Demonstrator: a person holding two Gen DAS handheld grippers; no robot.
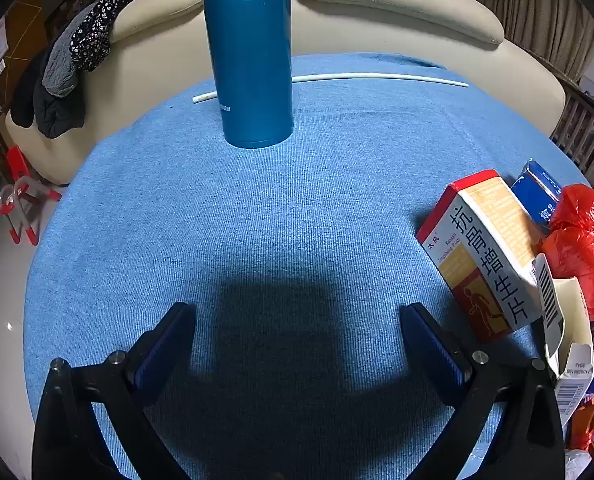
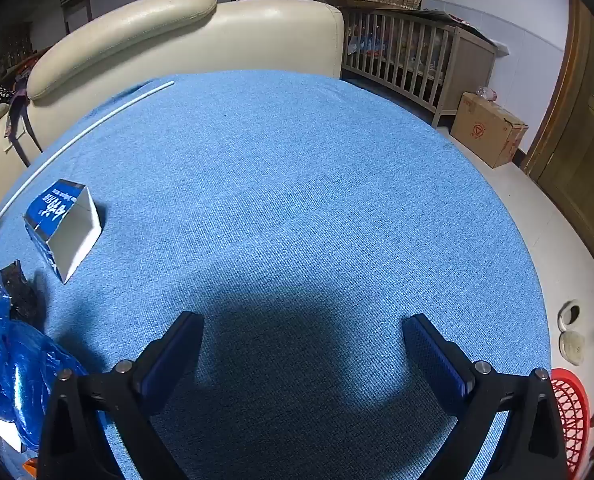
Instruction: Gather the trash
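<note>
Left gripper (image 1: 297, 312): I held it spread, empty, over blue cloth (image 1: 297, 208).
Right gripper (image 2: 303, 322): spread, empty.
Trash: medicine box (image 1: 485, 256) and red bag (image 1: 585, 236) at 3 o'clock; blue carton (image 2: 63, 226) at 9 o'clock.
Risk: swinging left could topple the teal flask (image 1: 253, 52) at 12.
Risk: crinkled bag might slip the pads.

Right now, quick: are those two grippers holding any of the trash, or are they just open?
Left gripper: open, holding nothing, above the blue ribbed tablecloth.
Right gripper: open, holding nothing, above the same cloth.
</note>
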